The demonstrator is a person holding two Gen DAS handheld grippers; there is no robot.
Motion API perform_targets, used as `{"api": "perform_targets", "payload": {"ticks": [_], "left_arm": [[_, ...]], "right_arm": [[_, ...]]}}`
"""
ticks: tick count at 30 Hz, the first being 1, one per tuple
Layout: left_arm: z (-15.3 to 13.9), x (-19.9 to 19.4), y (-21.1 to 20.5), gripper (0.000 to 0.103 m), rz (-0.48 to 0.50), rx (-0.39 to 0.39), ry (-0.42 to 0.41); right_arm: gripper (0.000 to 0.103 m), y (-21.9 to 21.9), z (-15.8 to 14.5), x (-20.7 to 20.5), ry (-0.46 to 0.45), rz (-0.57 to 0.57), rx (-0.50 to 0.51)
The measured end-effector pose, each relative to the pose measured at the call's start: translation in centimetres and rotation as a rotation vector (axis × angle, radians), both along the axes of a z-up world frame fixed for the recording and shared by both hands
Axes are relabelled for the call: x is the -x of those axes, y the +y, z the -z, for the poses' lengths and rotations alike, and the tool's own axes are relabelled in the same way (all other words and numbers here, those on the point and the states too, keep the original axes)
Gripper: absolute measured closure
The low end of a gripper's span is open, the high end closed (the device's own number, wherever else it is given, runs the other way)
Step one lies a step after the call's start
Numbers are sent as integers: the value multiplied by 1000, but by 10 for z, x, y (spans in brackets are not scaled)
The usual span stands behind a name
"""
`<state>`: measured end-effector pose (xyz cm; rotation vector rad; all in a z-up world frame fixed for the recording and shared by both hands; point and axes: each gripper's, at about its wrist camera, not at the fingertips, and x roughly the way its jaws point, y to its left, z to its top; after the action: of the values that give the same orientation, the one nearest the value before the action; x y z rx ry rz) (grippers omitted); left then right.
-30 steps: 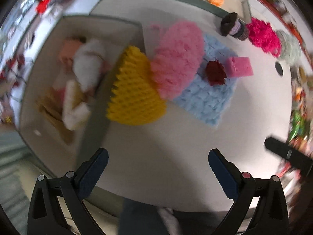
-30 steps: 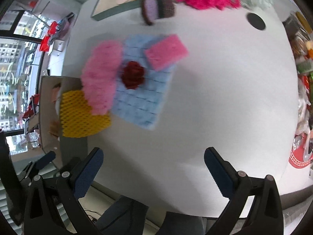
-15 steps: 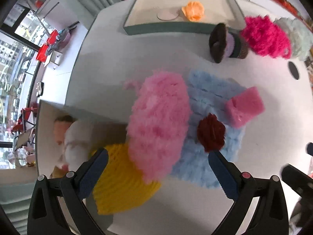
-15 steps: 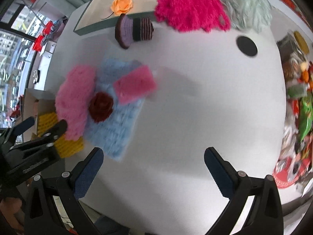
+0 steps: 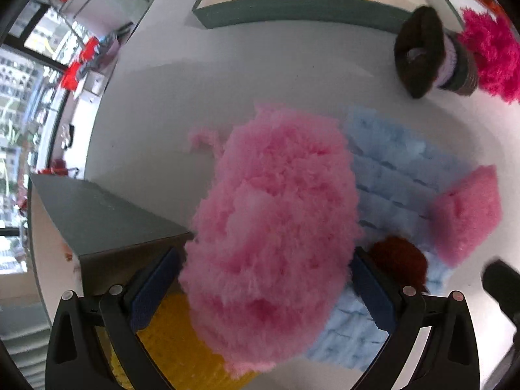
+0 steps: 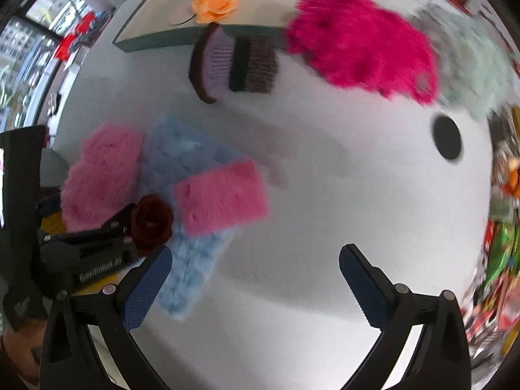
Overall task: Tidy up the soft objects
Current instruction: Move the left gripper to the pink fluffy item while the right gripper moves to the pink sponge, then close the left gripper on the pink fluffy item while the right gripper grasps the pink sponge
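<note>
Here your left gripper (image 5: 265,287) holds its fingers spread around the pink fluff (image 5: 273,227) at lower centre of frame, unclenched, while your right gripper (image 6: 253,287) hangs open above bare table (image 6: 325,195).

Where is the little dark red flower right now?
The dark red fabric flower lies on the pale blue knitted cloth, between the fluffy pink duster and the pink rectangular sponge, low on the right wrist view's left side.

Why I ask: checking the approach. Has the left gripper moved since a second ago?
Yes. The left gripper has advanced toward the far tray, and its fingers now flank the pink fluffy pad.
</note>
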<state>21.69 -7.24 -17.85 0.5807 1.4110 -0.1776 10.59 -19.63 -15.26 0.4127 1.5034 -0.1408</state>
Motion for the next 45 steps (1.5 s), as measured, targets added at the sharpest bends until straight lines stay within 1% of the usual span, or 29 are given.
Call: {"api": "perform_targets", "payload": {"ticks": [2, 3, 6, 9, 10, 11, 12, 13, 16, 17, 18, 19, 20, 21, 24, 27, 30, 31, 35, 39, 41, 42, 45], "left_arm": [[4, 2, -5, 0, 31, -19, -3], [8, 4, -6, 0, 41, -12, 16], [8, 3, -6, 0, 9, 5, 24], [10, -3, -3, 0, -10, 29, 42], [11, -5, -2, 0, -19, 34, 55], [12, -8, -1, 0, -30, 39, 73], [14, -11, 1, 0, -39, 44, 83], [15, -14, 3, 0, -53, 51, 96], [18, -24, 8, 0, -102, 69, 159], [17, -25, 8, 1, -98, 70, 159], [14, -24, 8, 10, -83, 72, 145], [12, -26, 8, 24, -67, 84, 139], [8, -25, 7, 31, -50, 98, 137], [5, -23, 6, 45, -38, 101, 134], [-8, -20, 7, 52, -30, 101, 98], [-26, -9, 10, 52, -28, 115, 66], [-47, -1, 13, 52, 6, 130, 35], [-52, 9, 10, 52, 12, 135, 29], [-74, 26, 11, 52, 39, 163, 12], [-88, 33, 11, 52, 77, 184, 4], [-95, 38, 12, 52, 91, 200, 6], [-99, 44, 14, 52, 97, 206, 2], [-111, 58, 18, 52, 111, 211, -2]], "right_arm": [[0, 4, 9, -11, 5, -16, 3], [0, 7, 15, -16, 11, -24, 5], [0, 12, 30, -25, 42, -34, -2], [0, 11, 35, -27, 47, -9, -5], [3, 9, 36, -28, 54, -1, -2], [12, 8, 36, -29, 60, 4, 0], [19, 4, 36, -28, 57, 14, -10], [30, 2, 36, -26, 60, 23, -21], [31, -4, 34, -20, 79, 24, -25], [31, -5, 32, -18, 76, 19, -31], [31, -6, 28, -14, 70, 21, -36], [31, -8, 24, -11, 62, 27, -39], [31, -8, 19, -5, 53, 36, -41], [31, -10, 14, 1, 45, 44, -46], [31, -12, 1, 15, 25, 60, -53], [31, -18, -14, 36, 2, 75, -70], [31, -25, -27, 53, -9, 93, -82], [30, -27, -27, 57, -10, 101, -87], [30, -28, -44, 78, -18, 120, -102], [30, -31, -52, 91, -27, 136, -110], [30, -24, -62, 97, -27, 140, -117], [30, -19, -60, 92, -28, 142, -118], [30, -13, -68, 96, -37, 138, -112]]}}
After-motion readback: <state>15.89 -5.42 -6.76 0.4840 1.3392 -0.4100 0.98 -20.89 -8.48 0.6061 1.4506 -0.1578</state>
